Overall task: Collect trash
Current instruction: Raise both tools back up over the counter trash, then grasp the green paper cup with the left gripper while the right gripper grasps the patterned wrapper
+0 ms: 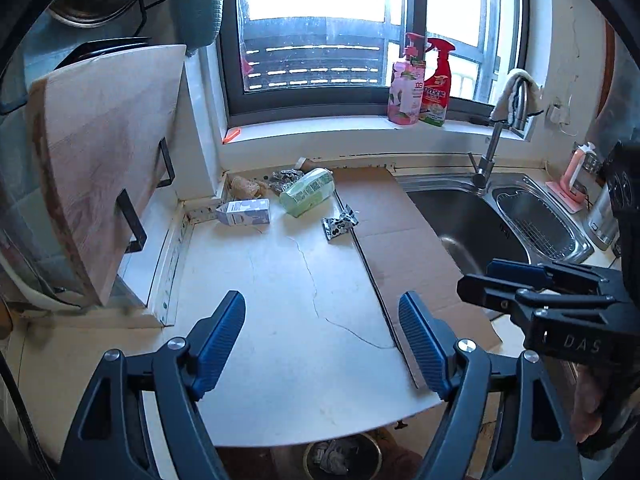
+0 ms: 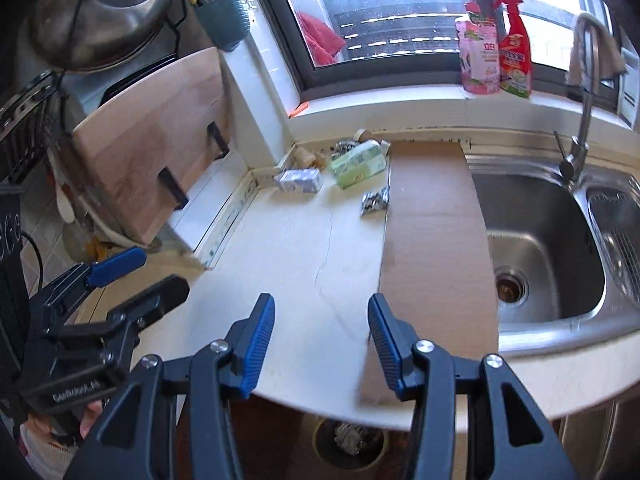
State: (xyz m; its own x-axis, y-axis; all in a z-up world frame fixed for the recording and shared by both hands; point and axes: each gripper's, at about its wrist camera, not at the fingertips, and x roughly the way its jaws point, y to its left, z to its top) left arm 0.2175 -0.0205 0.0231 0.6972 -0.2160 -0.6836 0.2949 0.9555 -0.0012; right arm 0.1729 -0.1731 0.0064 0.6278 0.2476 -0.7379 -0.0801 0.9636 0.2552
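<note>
I hold my left claw [image 1: 322, 344] and right claw [image 2: 322, 346] spread and empty over the bench [image 1: 280, 280]. Far back by the window lie a milk carton [image 1: 244, 213], green wipes pack [image 1: 307, 192] and black-and-white wrapper [image 1: 340, 227]. Only my right view shows the sink drain [image 2: 509, 285].
</note>
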